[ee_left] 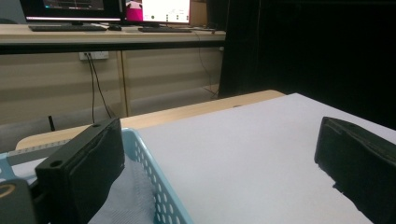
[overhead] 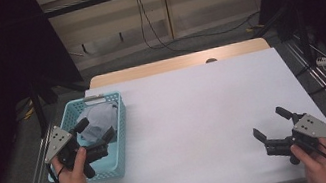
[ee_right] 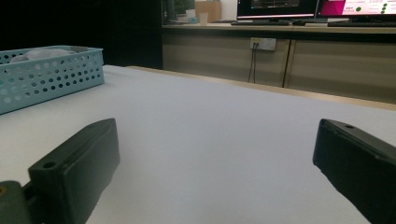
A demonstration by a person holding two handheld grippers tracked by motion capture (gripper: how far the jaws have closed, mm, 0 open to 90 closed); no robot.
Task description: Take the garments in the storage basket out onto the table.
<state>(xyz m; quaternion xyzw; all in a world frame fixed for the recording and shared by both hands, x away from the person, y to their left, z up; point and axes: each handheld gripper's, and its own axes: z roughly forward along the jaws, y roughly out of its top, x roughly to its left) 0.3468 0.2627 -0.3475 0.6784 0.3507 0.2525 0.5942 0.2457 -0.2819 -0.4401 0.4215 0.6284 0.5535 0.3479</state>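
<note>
Light-blue perforated plastic basket (overhead: 124, 156): one, near-left on white table (overhead: 205, 114). Grey cloth (overhead: 100, 119): one, bunched inside basket. Grippers: two. Left gripper (overhead: 95, 136) over basket, jaws spread wide, holding nothing; cloth just below and beyond its tips. Right gripper (overhead: 270, 123) near-right, jaws apart, empty, well apart from basket.

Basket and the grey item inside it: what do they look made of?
The basket looks like moulded plastic, light blue and matte: its thin walls carry regular rows of punched round holes. The grey item in it looks like soft cloth, probably a knit or woven fabric: it lies crumpled in folds, with a fine texture in the left gripper view. The exact fibre cannot be told.
</note>
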